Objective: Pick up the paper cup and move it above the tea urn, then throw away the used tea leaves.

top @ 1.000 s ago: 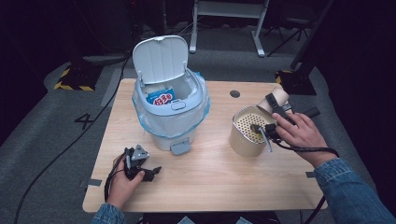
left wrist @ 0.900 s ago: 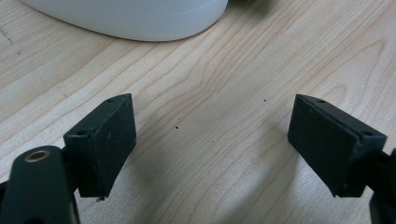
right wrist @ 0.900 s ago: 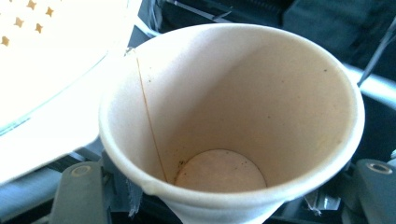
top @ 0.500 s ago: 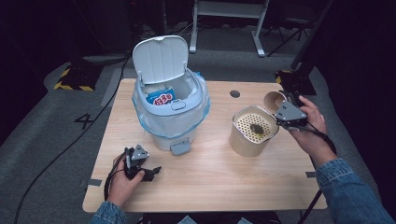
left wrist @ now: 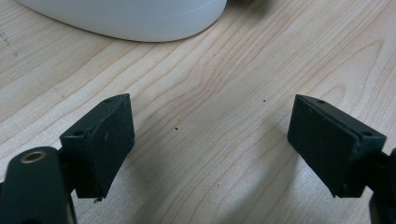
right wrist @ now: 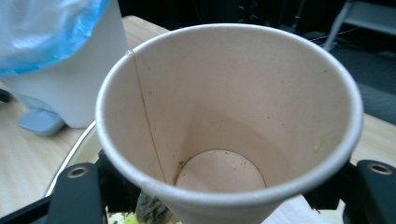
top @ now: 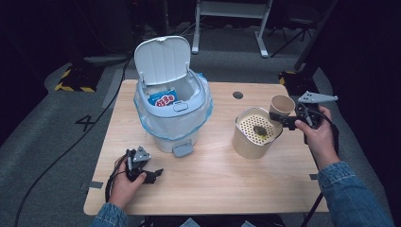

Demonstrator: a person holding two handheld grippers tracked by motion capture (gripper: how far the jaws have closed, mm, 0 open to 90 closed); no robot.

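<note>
right gripper jaws clamp emptied paper cup | strainer pot beside | left gripper jaws wide, empty | binning left

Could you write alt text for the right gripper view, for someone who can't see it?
An empty paper cup, flecked with dark specks inside, is clamped between the right gripper and its two black jaws. Behind it, at the left, stands a white bin lined with a blue bag on a wooden table.
</note>
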